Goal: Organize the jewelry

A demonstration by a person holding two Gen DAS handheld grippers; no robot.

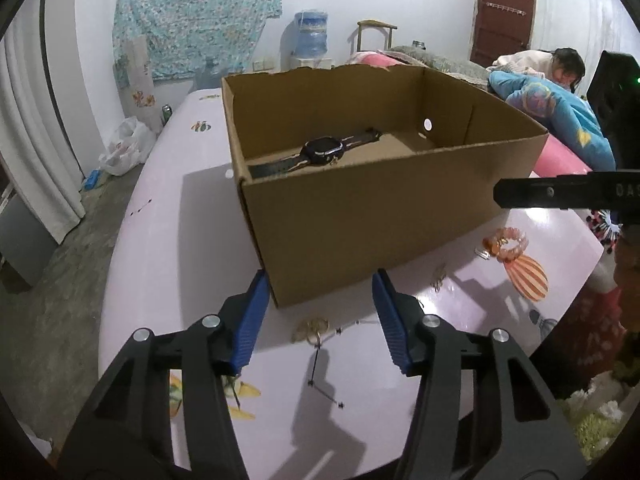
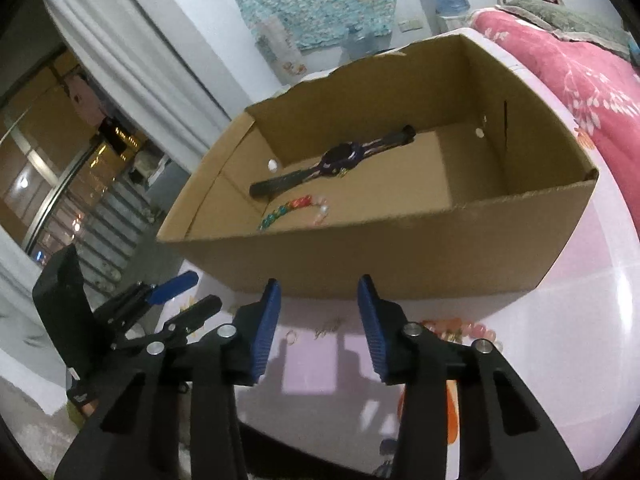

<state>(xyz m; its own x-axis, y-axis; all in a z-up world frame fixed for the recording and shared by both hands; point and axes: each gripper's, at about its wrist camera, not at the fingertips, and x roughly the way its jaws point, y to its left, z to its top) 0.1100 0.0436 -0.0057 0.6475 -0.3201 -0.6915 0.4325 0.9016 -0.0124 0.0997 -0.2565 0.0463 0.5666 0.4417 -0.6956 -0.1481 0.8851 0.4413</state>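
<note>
Left gripper: blue-padded jaws spread wide and holding nothing, poised over the pale pink patterned surface just short of the near corner of the open brown cardboard box.
Right gripper: blue-padded jaws likewise spread apart and empty, facing the box's long front wall.
Box contents: a dark wristwatch with a black strap lies flat on the box floor.
Seen only from the right wrist: a multicoloured beaded bracelet on the box floor just in front of the watch; the box's front wall hides it from the left wrist camera.
Seen best from the left wrist: a gold-coloured pendant on a thin dark chain lying on the surface between the left jaws, near the box corner.
Still outside the box: a peach-pink beaded bracelet on the surface to the right of the box, with a small gold-coloured piece lying nearer the left gripper.
Surroundings: a blue water-dispenser bottle against the far wall, a white plastic bag on the floor, and a pink floral quilt beside the surface.
</note>
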